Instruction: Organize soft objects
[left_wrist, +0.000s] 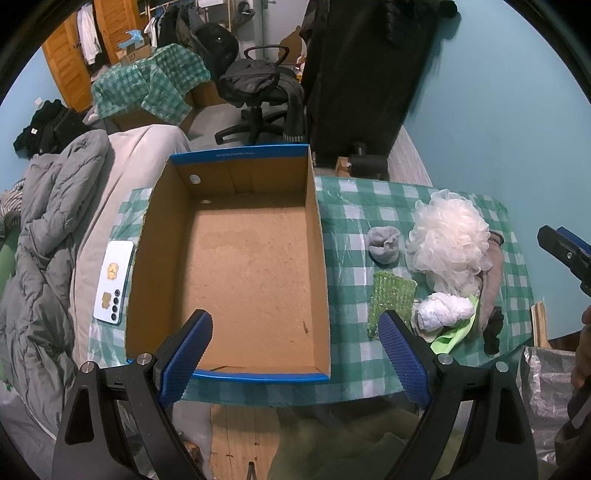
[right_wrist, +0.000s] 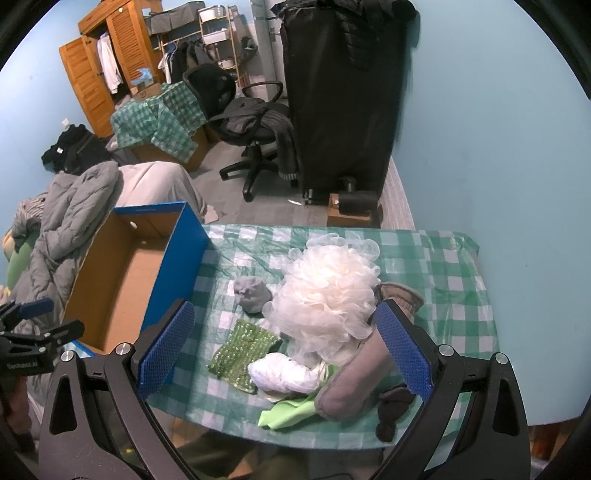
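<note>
White mesh bath pouf (right_wrist: 327, 291), centre of the right wrist view among a grey sock ball (right_wrist: 252, 294), green sequin cloth (right_wrist: 242, 347) and what may be a slipper (right_wrist: 354, 384), lies just ahead of the wide-open, empty right gripper (right_wrist: 282, 345), while the equally open, empty left gripper (left_wrist: 295, 354) faces the empty cardboard box (left_wrist: 236, 266) at frame left.

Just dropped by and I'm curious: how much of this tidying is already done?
Nothing looks done yet: the cardboard box is empty. Nothing is in hand either; the left gripper and right gripper are both open. All is left: the white bath pouf, grey sock, green sponge and the rest lie on the tablecloth.
</note>
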